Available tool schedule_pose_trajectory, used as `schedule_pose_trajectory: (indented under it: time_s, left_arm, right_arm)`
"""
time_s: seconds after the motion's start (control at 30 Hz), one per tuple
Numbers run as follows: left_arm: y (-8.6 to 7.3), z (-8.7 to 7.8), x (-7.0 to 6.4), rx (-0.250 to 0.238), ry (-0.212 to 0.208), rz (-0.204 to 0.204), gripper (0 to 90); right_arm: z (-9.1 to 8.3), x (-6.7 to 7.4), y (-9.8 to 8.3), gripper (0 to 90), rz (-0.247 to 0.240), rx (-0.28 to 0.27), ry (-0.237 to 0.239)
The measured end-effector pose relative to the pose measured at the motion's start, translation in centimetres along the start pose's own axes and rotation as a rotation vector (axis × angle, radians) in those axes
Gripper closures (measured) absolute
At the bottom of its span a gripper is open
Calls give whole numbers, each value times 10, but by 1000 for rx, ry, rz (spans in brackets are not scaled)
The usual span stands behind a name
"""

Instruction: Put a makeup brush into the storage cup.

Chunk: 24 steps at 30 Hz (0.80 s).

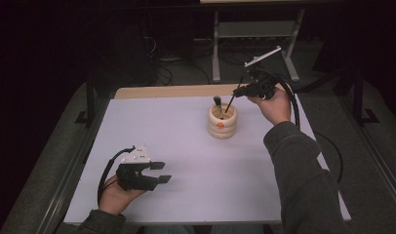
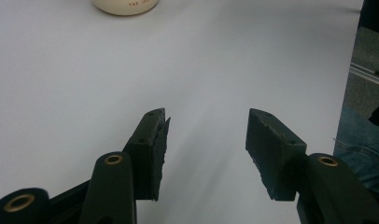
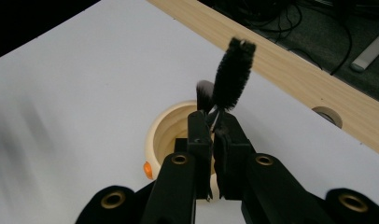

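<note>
A cream ribbed cup (image 1: 222, 122) with an orange mark stands on the white table (image 1: 186, 161), right of centre towards the far side. A dark brush (image 1: 218, 102) stands in the cup. Just right of the cup and above it, my right gripper (image 1: 236, 91) is shut on the thin handle of a black bristle brush (image 1: 229, 104), which slants down into the cup's mouth. In the right gripper view the jaws (image 3: 214, 126) pinch that bristle brush (image 3: 233, 74) over the cup (image 3: 169, 135). My left gripper (image 1: 162, 172) rests near the front left, open, nothing between its jaws (image 2: 207, 119).
A wooden strip (image 1: 176, 91) runs along the table's far edge, with a tape roll (image 3: 328, 115) by it. Beyond it lie cables and a grey metal stand (image 1: 254, 34) on the dark floor. The cup's base (image 2: 124, 5) lies ahead of the left jaws.
</note>
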<state>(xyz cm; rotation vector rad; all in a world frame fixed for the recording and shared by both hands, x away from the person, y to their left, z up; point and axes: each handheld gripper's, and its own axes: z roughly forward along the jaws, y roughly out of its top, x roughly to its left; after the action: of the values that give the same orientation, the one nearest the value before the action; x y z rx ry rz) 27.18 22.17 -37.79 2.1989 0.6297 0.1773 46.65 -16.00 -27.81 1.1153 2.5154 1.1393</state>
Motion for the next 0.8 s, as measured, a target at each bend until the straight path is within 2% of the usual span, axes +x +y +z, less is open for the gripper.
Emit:
schedule_pose_trajectory:
  time_s: [0.2,0.47,0.57,0.67,0.8]
  left_arm:
    - [0,1,1,-5,-3,6,478]
    - [0,-2,1,5,4,17,470]
    - [-1,-3,2,9,18,13,458]
    - [-1,-4,0,-9,19,-15,456]
    - [-1,-4,1,-8,25,-3,446]
  right_arm:
    - [6,-4,-3,846,7,-6,-6]
    - [14,-7,-8,846,46,5,-12]
    - [17,-9,-10,846,61,0,-13]
    - [20,-11,-13,846,71,0,-17]
    - [23,-11,-15,846,78,2,-26]
